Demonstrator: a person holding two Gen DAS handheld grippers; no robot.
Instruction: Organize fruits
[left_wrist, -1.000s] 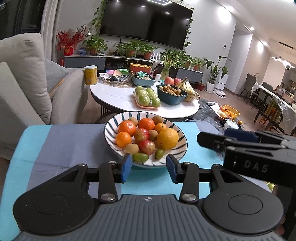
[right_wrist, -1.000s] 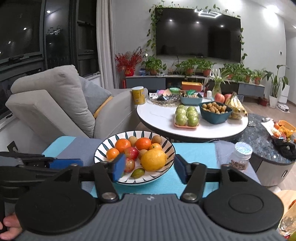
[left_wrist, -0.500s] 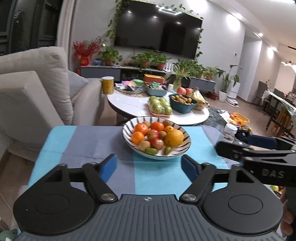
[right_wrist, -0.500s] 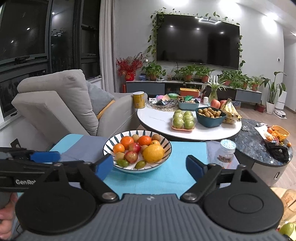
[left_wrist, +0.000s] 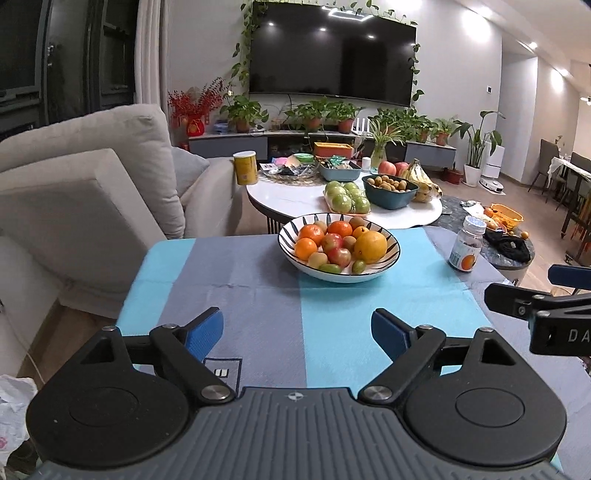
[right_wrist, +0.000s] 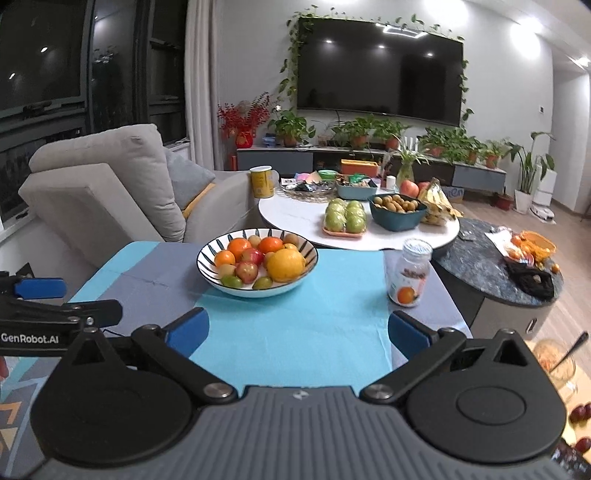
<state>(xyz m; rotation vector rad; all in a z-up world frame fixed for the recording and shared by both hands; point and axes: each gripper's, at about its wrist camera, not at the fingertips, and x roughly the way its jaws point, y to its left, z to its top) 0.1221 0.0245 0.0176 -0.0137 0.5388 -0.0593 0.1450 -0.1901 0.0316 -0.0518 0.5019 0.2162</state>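
On the striped cloth (left_wrist: 258, 295), the fruit bowl (left_wrist: 339, 246) hides its lower fruits; left gripper (left_wrist: 297, 328) opening, right gripper (right_wrist: 298, 330) spread, both empty.

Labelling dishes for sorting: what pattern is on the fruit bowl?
The fruit bowl is white with dark radiating stripes inside its rim; clearest in the right wrist view.

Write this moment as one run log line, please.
left claw: opening, nothing between | right claw: open, empty | striped white ceramic bowl: full of fruit, on blue cloth, untouched
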